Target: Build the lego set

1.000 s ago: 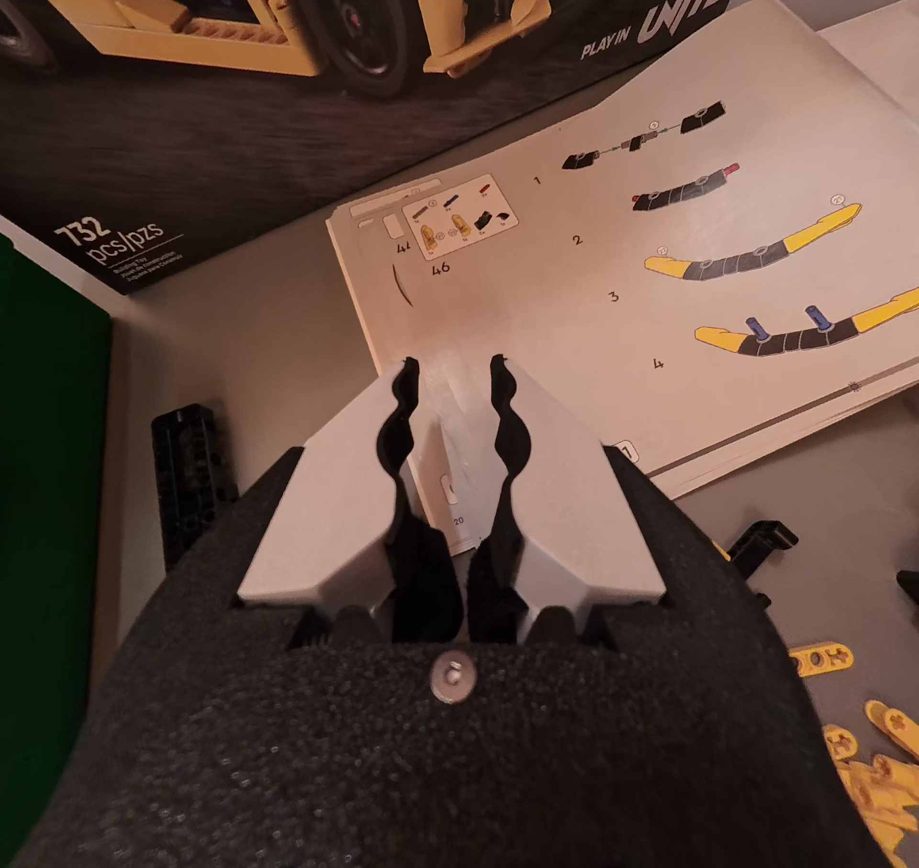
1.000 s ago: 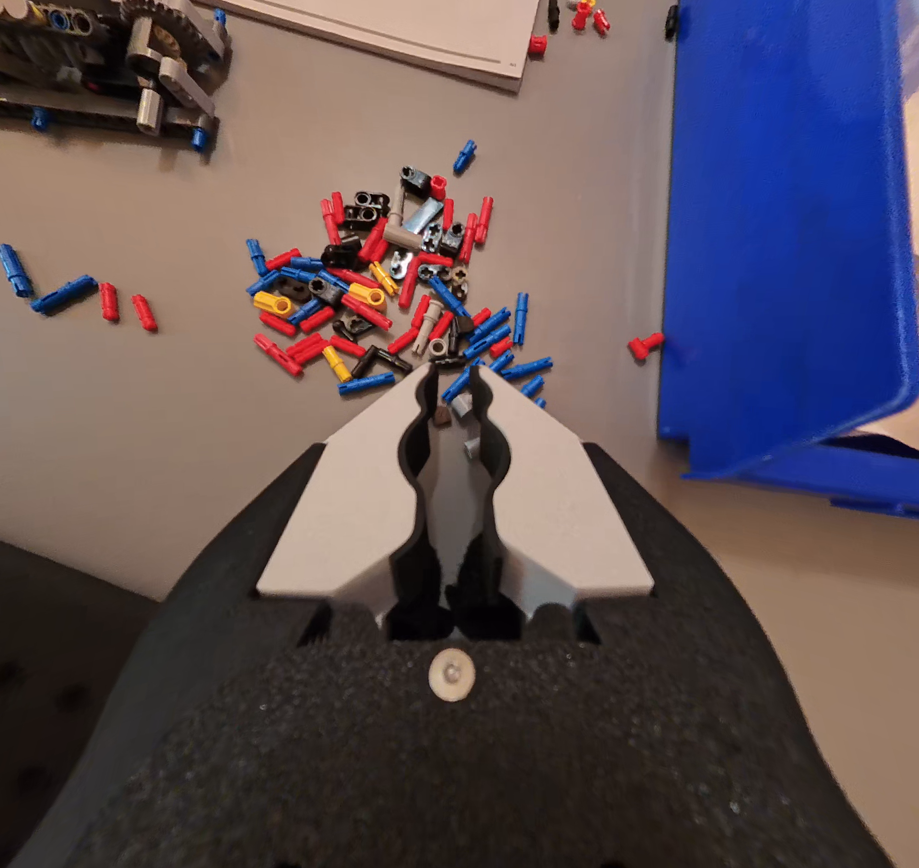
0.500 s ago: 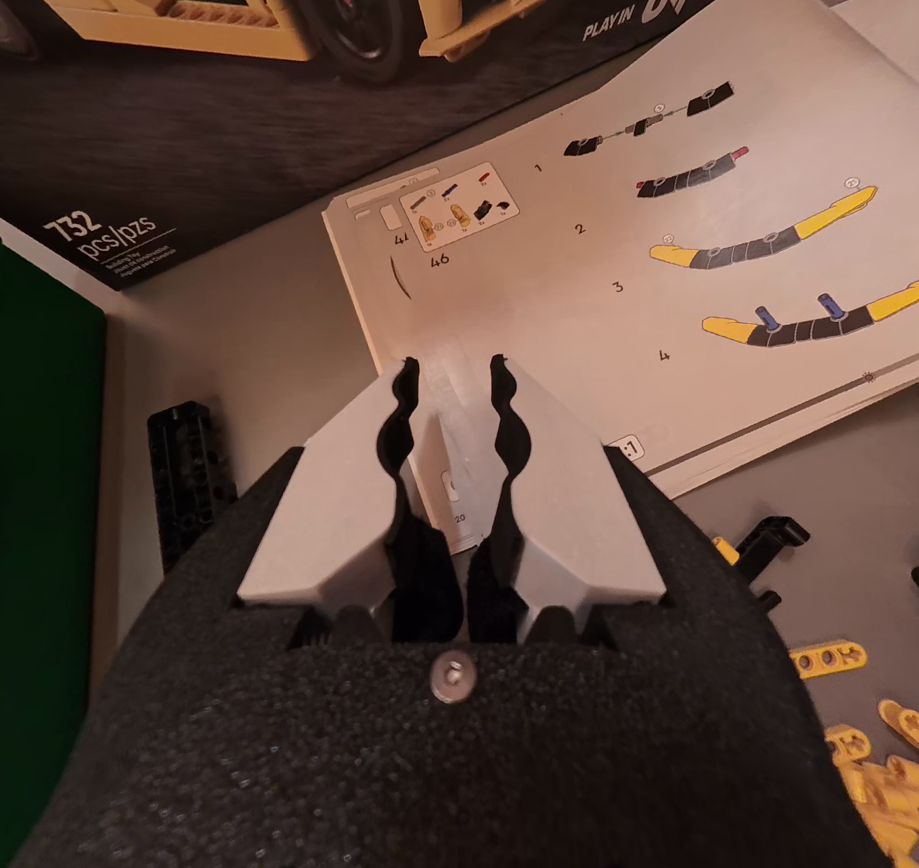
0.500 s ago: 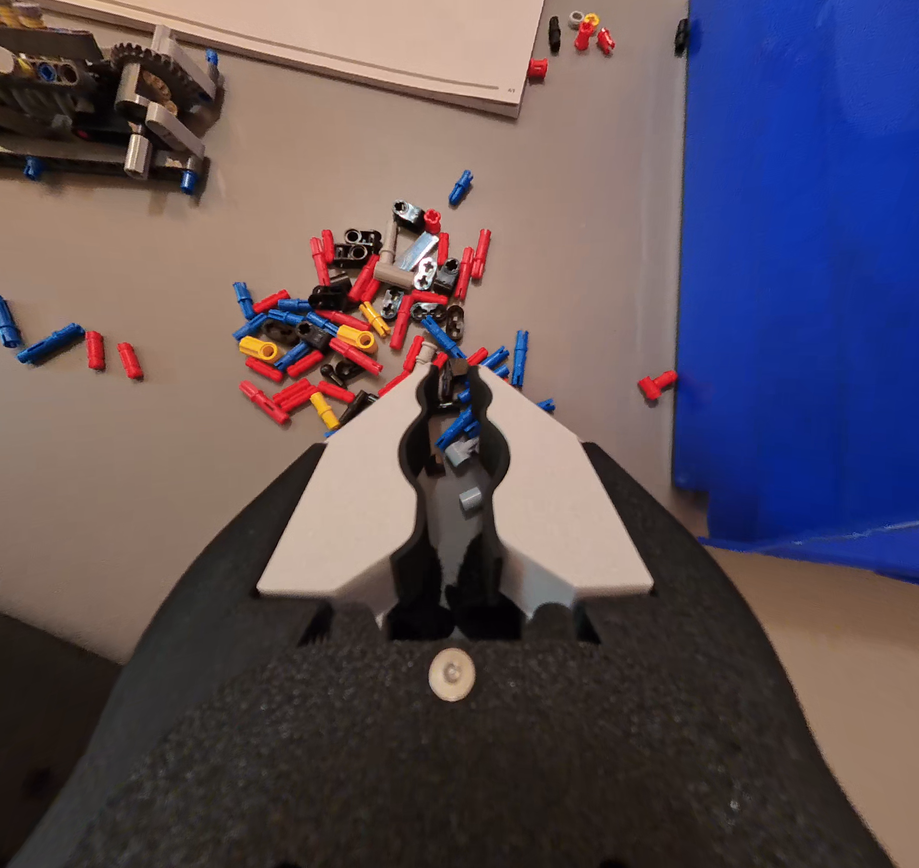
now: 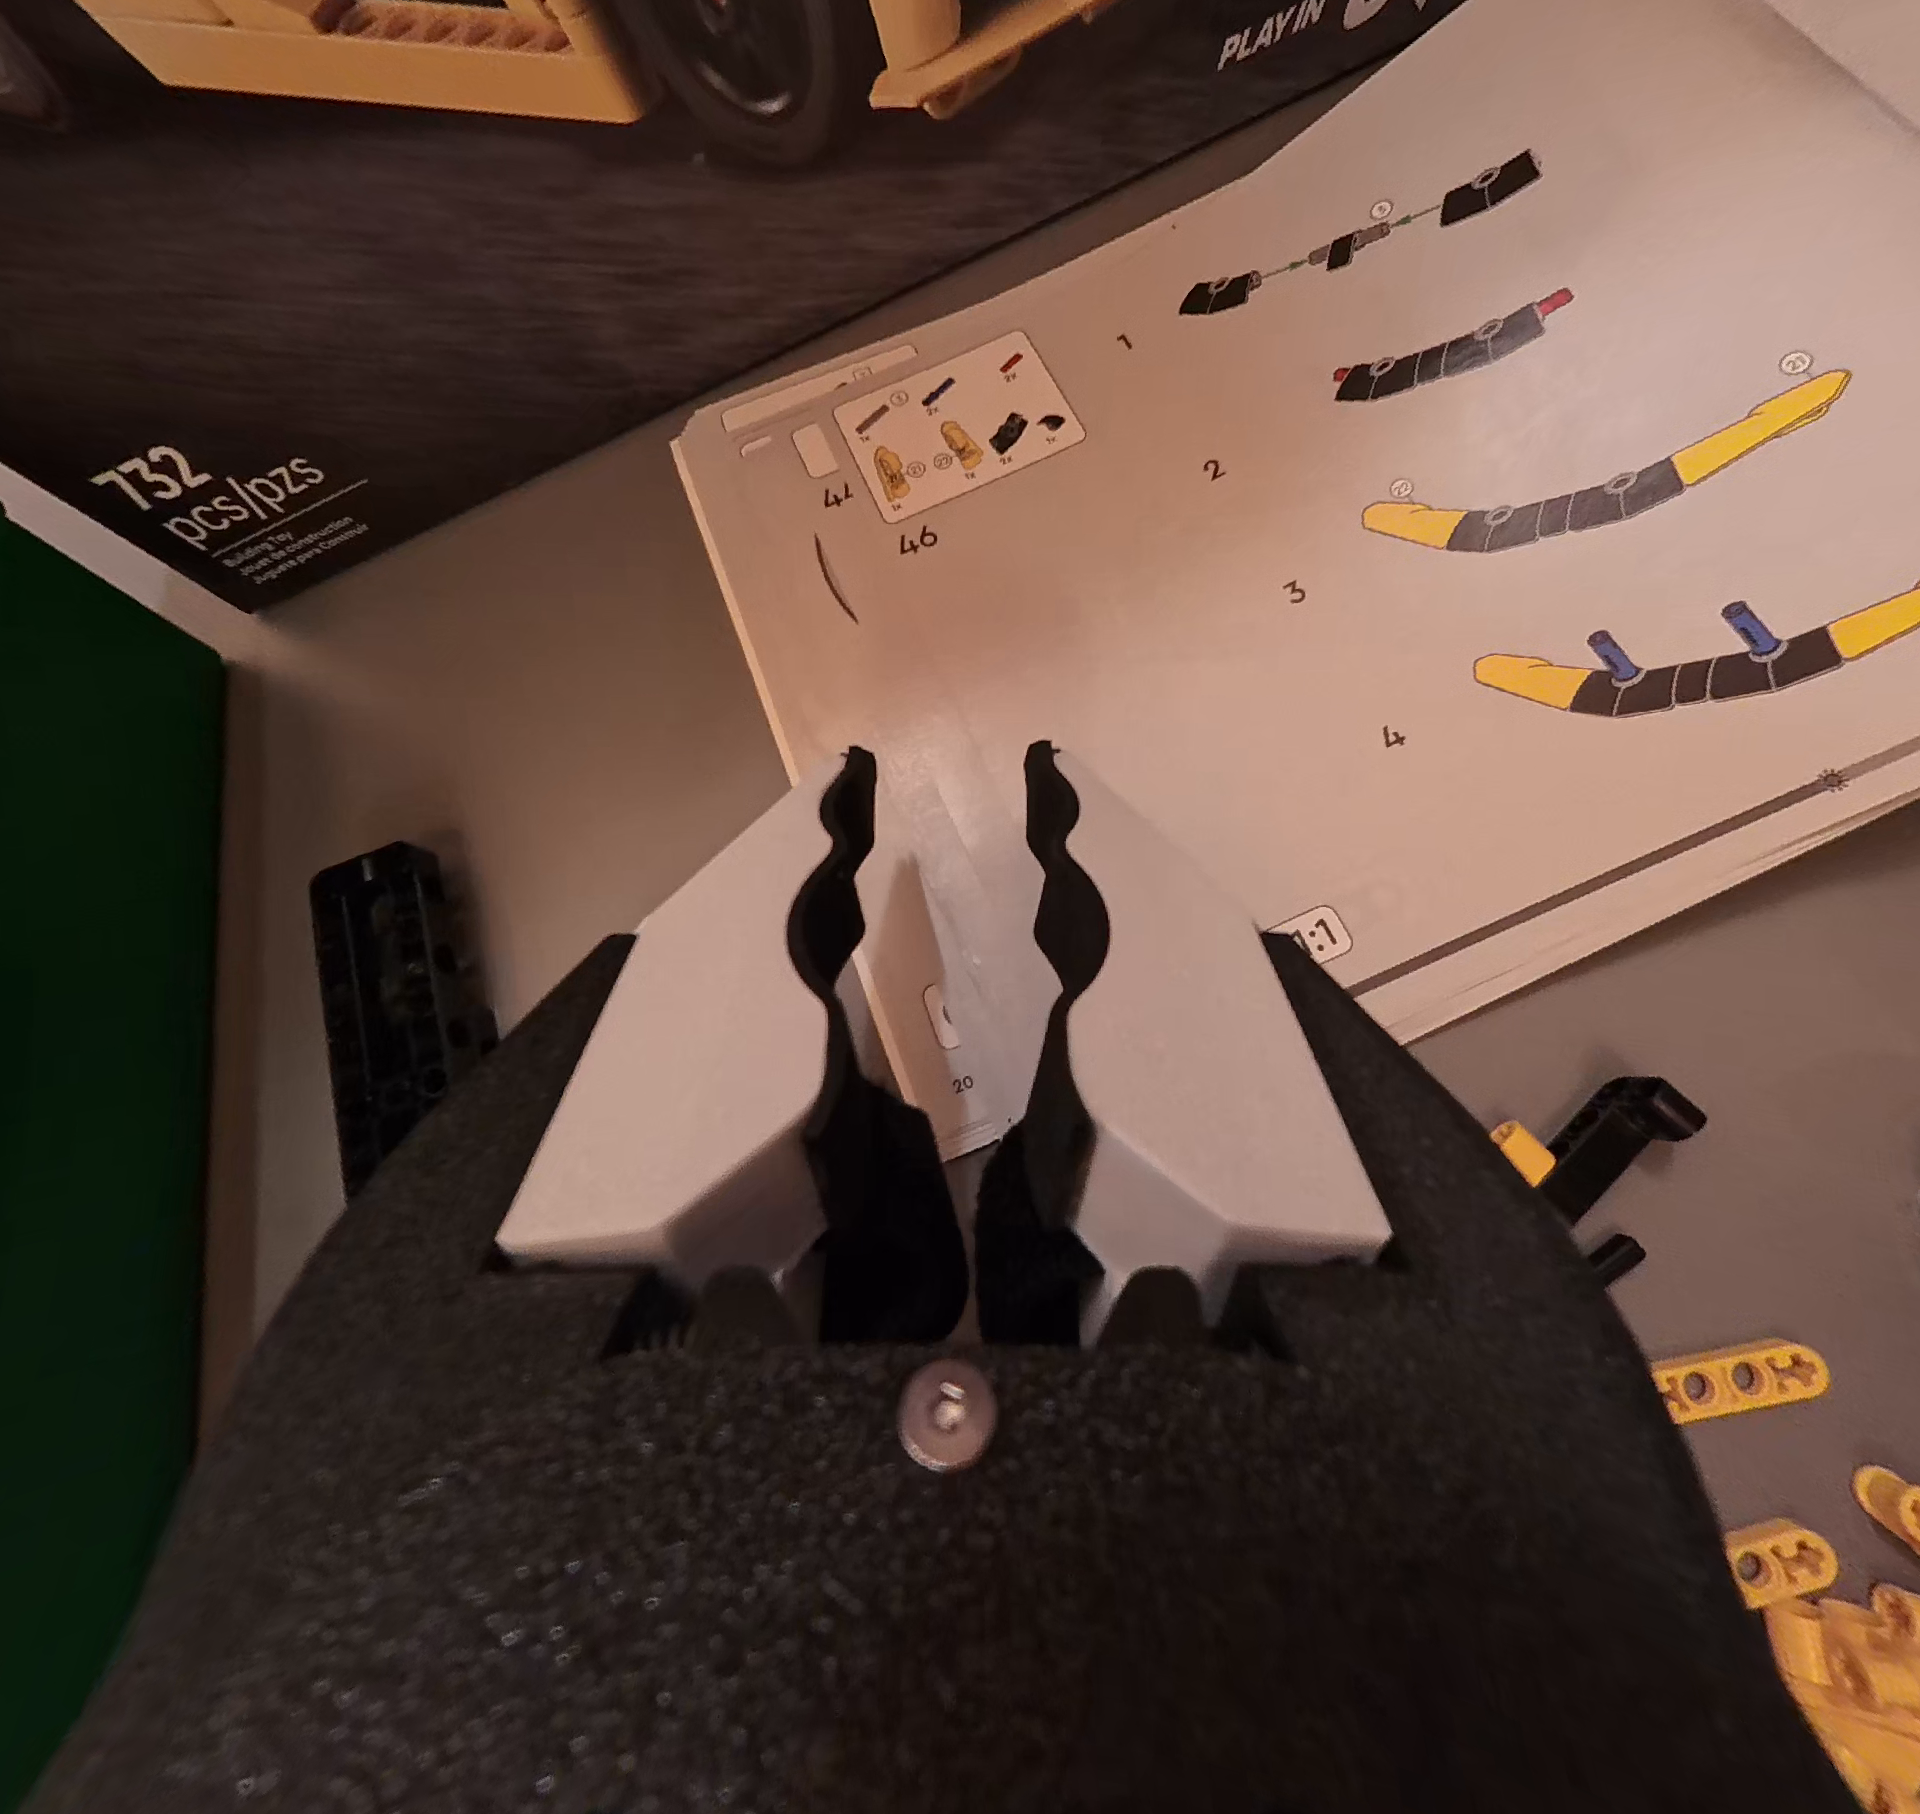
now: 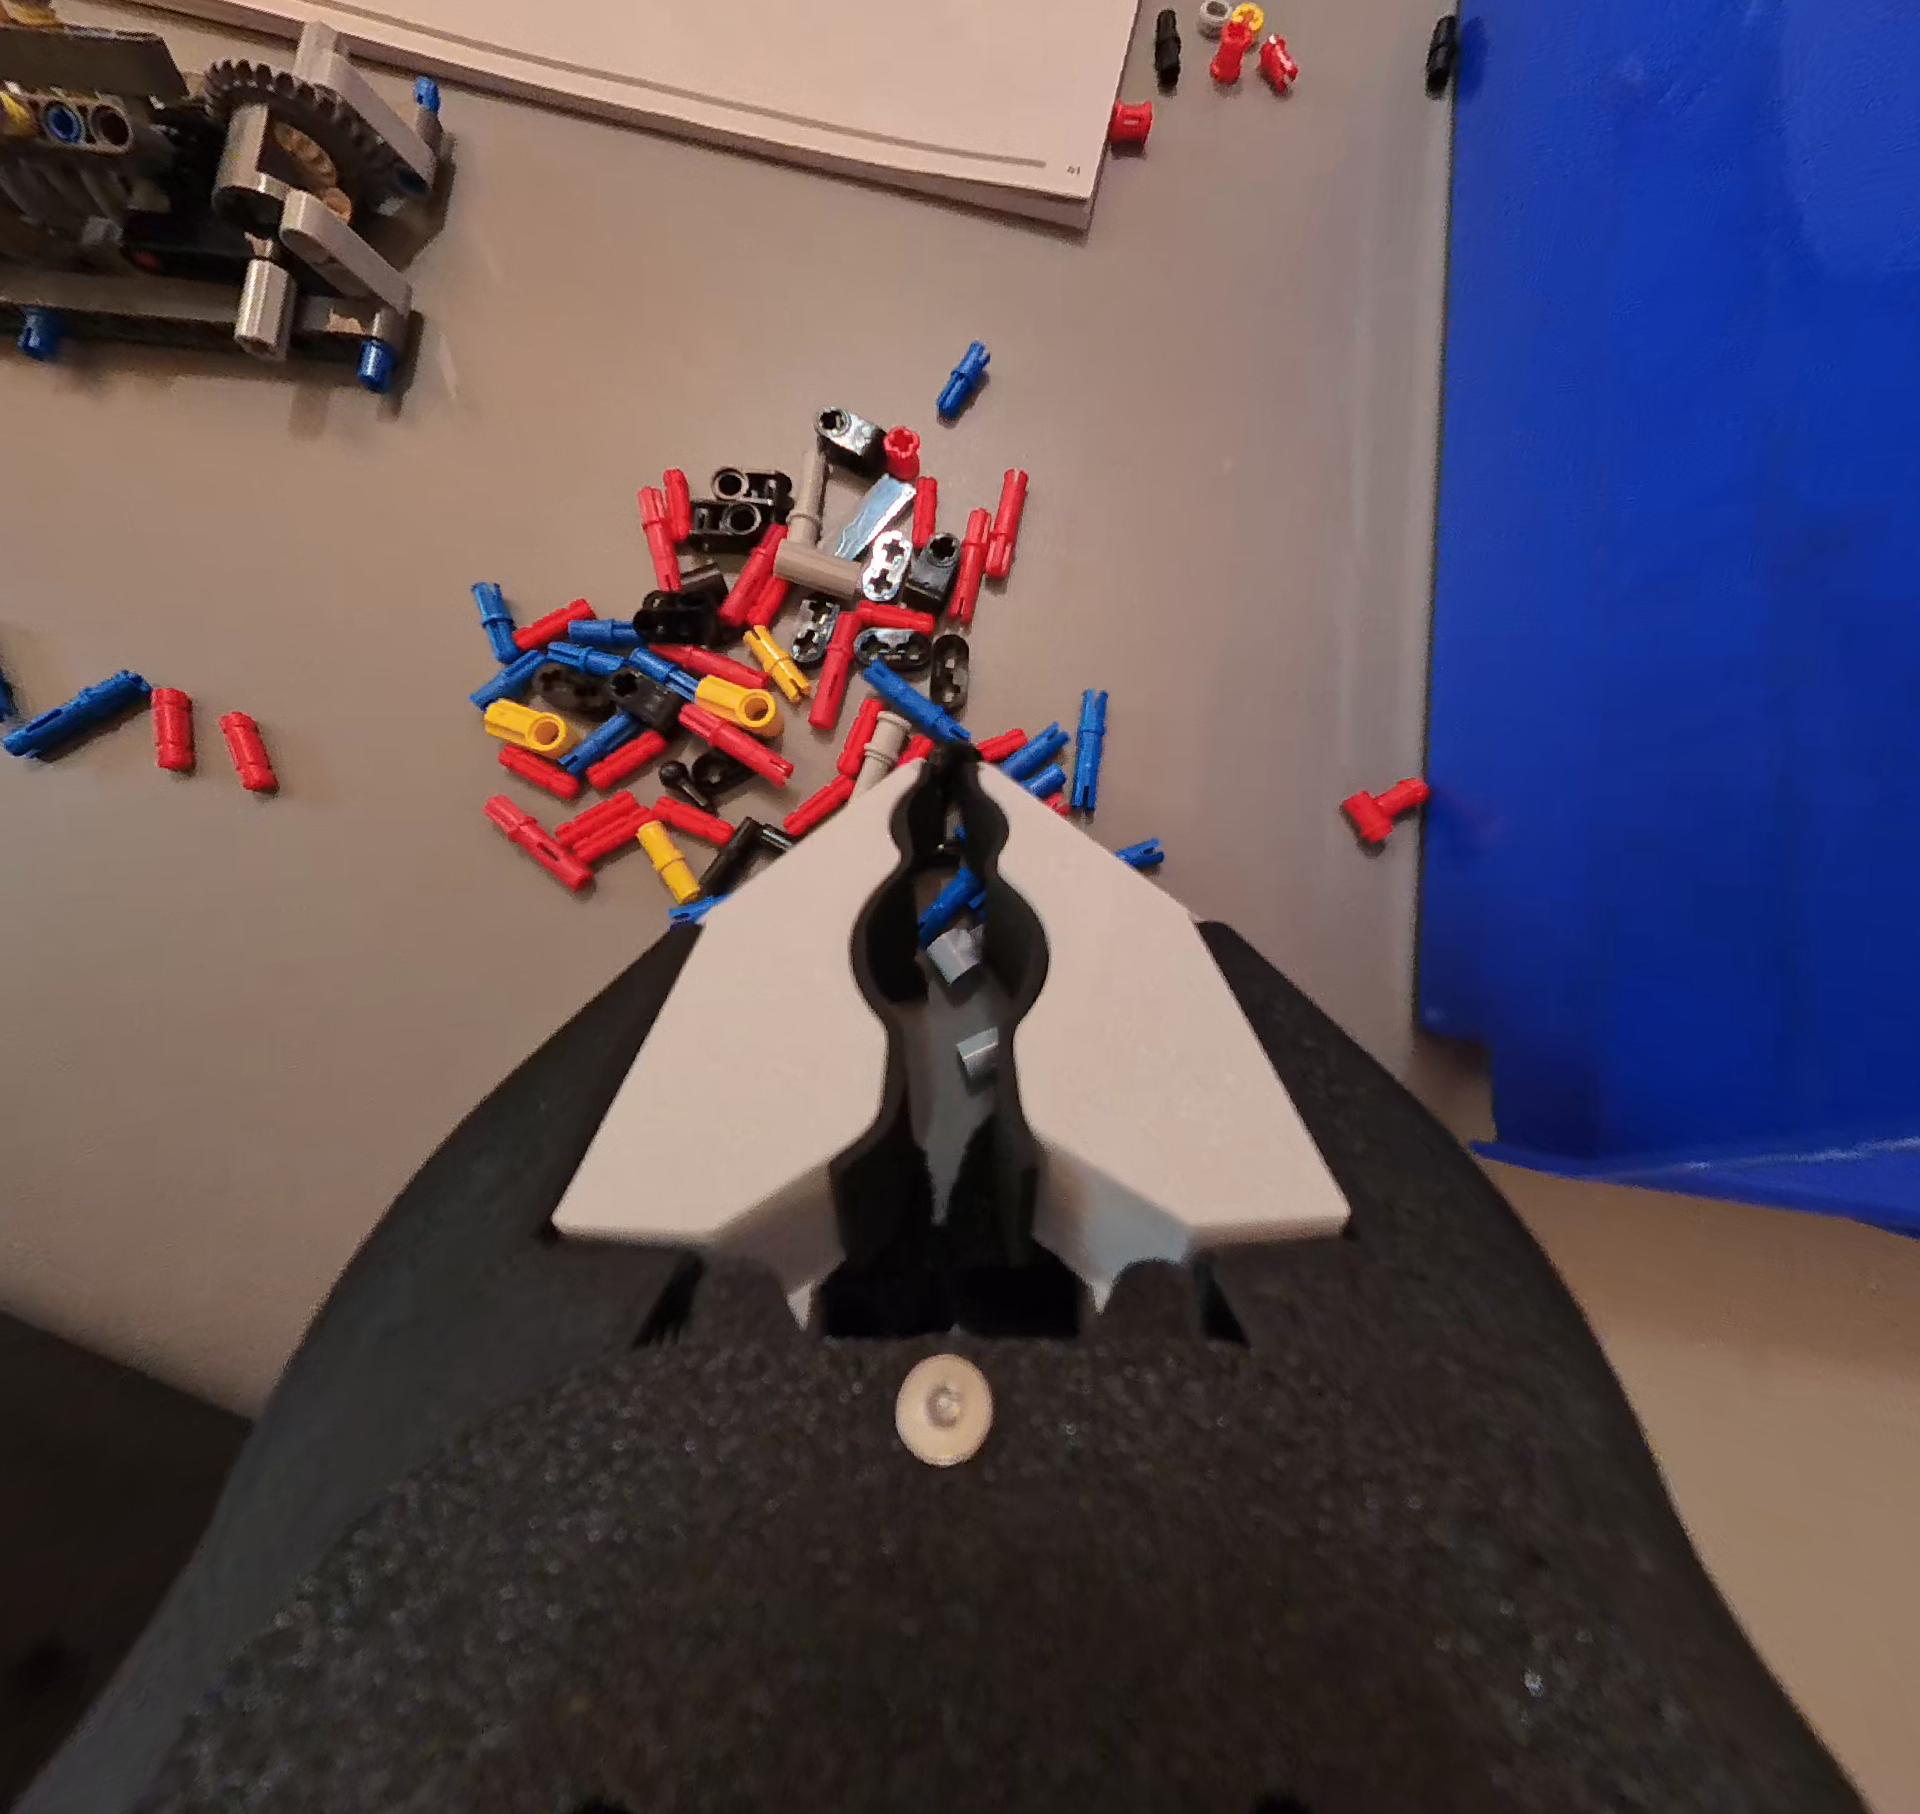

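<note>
In the right wrist view my right gripper point(image 6: 948, 762) is down at the near edge of a pile of small red, blue, black and yellow pins and connectors point(image 6: 790, 663). Its jaws are closed, with a small black piece point(image 6: 943, 754) pinched at the tips. A partly built grey gear assembly point(image 6: 208, 195) lies at the far left. In the left wrist view my left gripper point(image 5: 951, 756) is open and empty, hovering over the near left corner of the open instruction booklet point(image 5: 1351, 517).
A blue bin point(image 6: 1683, 517) stands on the right, with a red piece point(image 6: 1382, 808) beside it. The set's box point(image 5: 520, 206) lies behind the booklet. A black beam point(image 5: 384, 995) lies to the left gripper's left, yellow beams point(image 5: 1745, 1380) to its right. My right fingertips sit around 55 centimeters from my left ones. The partly built grey gear assembly point(image 6: 208, 195) is about 15 centimeters from my right fingertips and 35 centimeters from my left.
My right gripper has moved forward into the pile and its jaws have closed on a small black piece. The left gripper has drifted only slightly and stays open.
</note>
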`<state>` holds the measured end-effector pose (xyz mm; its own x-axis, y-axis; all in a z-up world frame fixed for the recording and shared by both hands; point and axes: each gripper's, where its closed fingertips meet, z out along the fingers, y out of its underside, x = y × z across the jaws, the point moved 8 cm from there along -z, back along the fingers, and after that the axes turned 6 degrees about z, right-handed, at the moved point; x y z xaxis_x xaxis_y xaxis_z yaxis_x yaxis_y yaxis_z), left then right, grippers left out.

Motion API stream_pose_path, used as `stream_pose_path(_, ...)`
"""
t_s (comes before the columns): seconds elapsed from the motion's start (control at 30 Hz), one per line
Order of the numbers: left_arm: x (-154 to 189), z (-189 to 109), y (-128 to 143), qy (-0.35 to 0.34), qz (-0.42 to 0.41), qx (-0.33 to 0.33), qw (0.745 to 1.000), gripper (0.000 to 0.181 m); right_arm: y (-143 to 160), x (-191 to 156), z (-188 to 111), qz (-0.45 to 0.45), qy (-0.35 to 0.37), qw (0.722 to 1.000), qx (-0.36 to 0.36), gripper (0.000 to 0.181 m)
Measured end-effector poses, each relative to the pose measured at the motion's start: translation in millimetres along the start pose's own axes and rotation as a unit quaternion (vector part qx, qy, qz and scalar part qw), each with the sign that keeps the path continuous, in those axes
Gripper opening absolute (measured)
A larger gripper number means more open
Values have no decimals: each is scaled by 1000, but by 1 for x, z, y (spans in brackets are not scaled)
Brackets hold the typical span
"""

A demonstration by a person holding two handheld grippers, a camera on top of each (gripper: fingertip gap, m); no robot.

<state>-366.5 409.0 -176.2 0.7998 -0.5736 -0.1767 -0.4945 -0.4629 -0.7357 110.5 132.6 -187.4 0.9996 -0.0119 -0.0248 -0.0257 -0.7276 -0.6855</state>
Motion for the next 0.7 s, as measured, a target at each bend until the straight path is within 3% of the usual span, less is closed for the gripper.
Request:
stream_pose_path(0.43,0,0,0,-1,3,0,1000,28,0,6,-6,33,-5,999,18,0)
stream_pose_path(0.53,1,1,1,-1,6,-3,1000,28,1,3,0,26,-4,1000,5,11)
stream_pose_path(0.7,0,1,2,-2,7,-4,1000,28,1,4,5,15,9,1000,-2,12)
